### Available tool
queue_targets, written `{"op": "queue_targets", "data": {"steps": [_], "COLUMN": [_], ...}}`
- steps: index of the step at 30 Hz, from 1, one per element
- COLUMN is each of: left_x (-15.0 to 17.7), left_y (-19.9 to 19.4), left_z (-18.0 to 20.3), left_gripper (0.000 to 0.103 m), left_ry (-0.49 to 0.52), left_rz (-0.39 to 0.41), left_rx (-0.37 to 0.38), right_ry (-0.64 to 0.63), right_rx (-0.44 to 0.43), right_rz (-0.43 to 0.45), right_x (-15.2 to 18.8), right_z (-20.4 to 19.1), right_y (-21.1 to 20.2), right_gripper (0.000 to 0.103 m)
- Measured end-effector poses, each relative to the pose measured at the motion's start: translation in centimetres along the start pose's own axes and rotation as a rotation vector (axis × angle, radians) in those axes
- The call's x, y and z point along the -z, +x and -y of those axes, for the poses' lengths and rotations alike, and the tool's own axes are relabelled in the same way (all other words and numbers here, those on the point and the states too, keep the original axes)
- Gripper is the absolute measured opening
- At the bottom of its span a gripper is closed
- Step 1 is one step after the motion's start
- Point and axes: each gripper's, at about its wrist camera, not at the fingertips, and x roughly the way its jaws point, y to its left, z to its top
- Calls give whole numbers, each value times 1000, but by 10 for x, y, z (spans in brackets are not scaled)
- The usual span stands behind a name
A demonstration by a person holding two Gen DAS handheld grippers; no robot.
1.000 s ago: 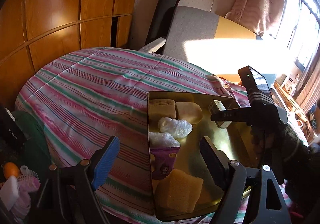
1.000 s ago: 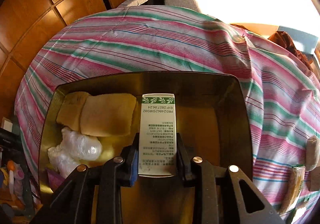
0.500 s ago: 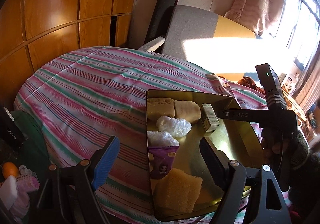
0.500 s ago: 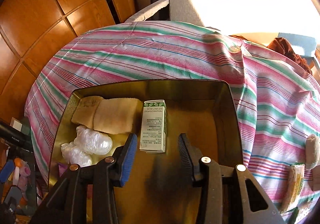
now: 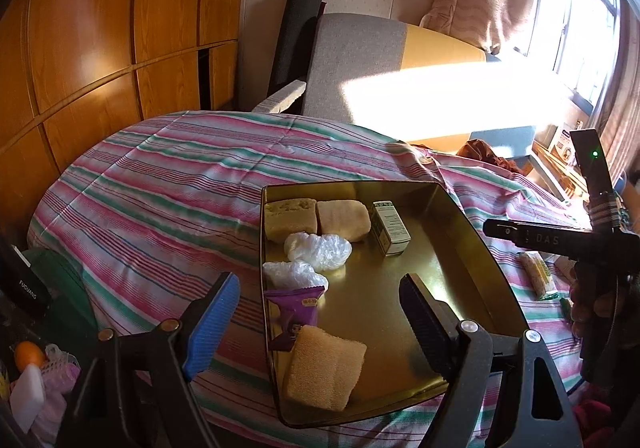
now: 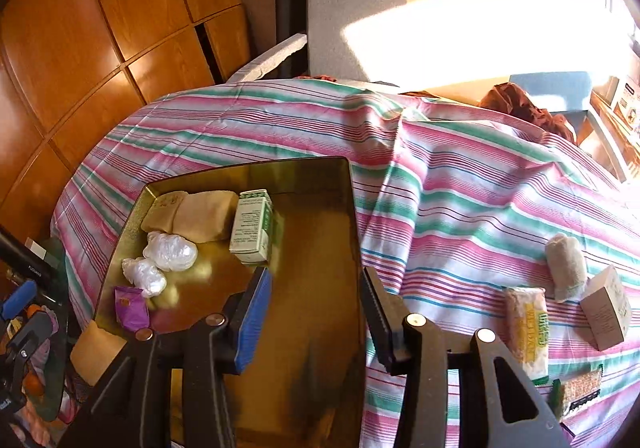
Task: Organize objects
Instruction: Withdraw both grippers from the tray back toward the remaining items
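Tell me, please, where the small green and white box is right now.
The green and white box lies in the gold tray near its far wall, right beside the tan sponge, in both wrist views.

My left wrist camera looks down from the gold tray's (image 5: 460, 215) near-left corner; my right one sits close above its right rim, and both views share the tray (image 6: 352, 207).

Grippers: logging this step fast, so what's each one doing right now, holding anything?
Left gripper: open, holding nothing.
Right gripper: opening, nothing between its jaws; the green-and-white carton lies in the gold tray.
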Motion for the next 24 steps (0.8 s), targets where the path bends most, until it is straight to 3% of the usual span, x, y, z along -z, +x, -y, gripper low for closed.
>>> {"op": "queue_targets", "data": {"steps": [11,20,24], "left_x": [-1,0,2], "left_y": [-3,1,9], "left_z": [37,77,110], "left_gripper": [83,83,83], "left_ry": [79,175,252], "left_rz": [-4,-26,-56], "left_rx": [46,99,141], "right_ry": [202,372,517], "right_rx": [113,254,360], "right_rz": [19,121,186], "right_x": [39,58,71], "right_z": [110,210,270], "right_y": [-36,-82,-97], "right_gripper": [50,50,64]}}
